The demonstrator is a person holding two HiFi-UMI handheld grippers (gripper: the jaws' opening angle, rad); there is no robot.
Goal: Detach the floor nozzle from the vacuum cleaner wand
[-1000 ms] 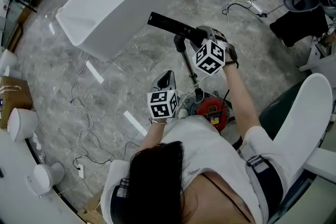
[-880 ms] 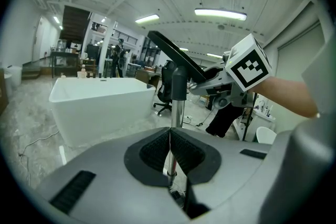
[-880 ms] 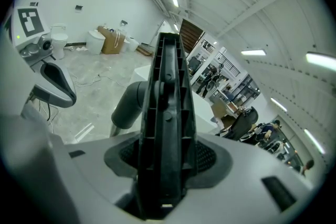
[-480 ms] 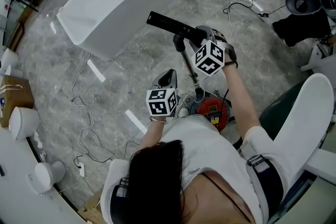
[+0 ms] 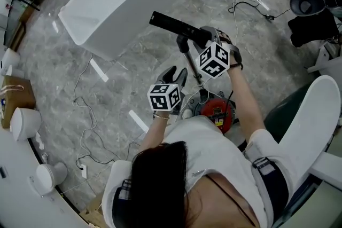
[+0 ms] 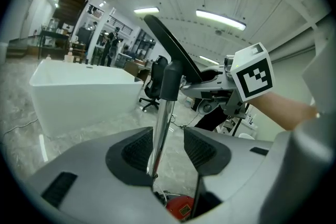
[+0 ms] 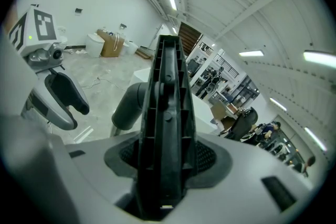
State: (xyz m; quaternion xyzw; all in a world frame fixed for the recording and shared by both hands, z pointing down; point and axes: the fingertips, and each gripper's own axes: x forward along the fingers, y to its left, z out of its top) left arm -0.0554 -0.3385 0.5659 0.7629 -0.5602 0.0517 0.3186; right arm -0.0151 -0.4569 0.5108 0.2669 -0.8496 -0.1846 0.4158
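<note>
Right gripper (image 5: 206, 38) clamped on the floor nozzle (image 5: 170, 23); left gripper (image 5: 177, 75) opening around the wand (image 5: 191, 68).
Head view: the black nozzle is raised above the grey floor, on the top end of the chrome wand, which runs down to the red vacuum body (image 5: 215, 110) in front of the person. Left gripper view: the jaws are opening, partway apart, and the wand stands between the pads (image 6: 138, 150), close against the left one and clear of the right. Right gripper view: both pads press on the nozzle's ribbed black body, which fills the gap edge-on.
</note>
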